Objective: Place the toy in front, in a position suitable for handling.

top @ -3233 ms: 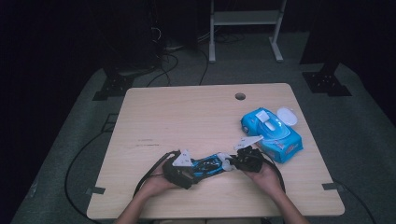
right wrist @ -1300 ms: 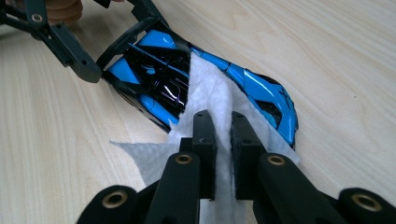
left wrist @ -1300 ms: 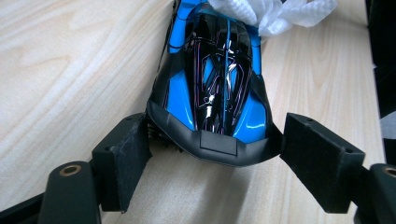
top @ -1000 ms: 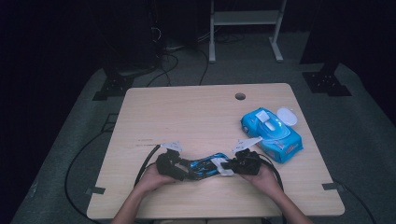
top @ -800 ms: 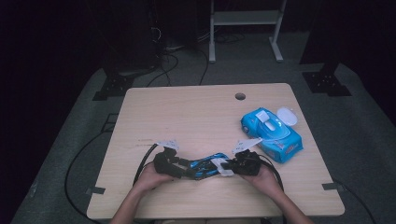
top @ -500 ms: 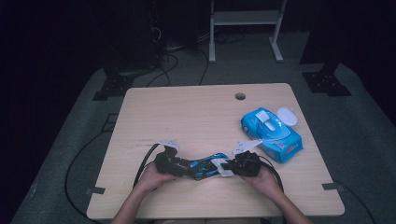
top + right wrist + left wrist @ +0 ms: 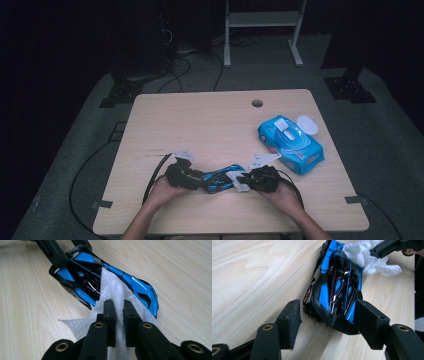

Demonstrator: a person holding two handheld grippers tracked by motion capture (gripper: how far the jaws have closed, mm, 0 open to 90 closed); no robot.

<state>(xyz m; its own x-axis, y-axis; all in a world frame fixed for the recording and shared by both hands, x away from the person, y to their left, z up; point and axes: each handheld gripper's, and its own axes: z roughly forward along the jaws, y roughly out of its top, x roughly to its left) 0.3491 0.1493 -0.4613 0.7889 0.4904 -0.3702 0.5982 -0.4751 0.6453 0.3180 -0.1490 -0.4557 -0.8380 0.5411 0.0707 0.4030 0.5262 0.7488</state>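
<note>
So the toy car (image 7: 221,178) sits at the table's (image 7: 210,120) near edge between my grippers. It's light, hard, glossy plastic, slippery, so I grab it across the sides. My left gripper (image 7: 325,315) has just been closing around its tail, with the car between the jaws, one pad touching and the other short of it. My right gripper (image 7: 119,315) is pinching the soft wipe (image 7: 112,292) against the body. Compared with a second back, the car sits in the same spot.

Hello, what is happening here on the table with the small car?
A person works at a wooden table with a gripper in each hand. The right gripper is shut on a white wipe and lays it on a blue and black toy car, apparently to clean it. The left gripper straddles one end of the car; its jaws have just been closing, one pad at the car's side and the other not yet touching. An open blue pack of wipes lies to the right.
</note>
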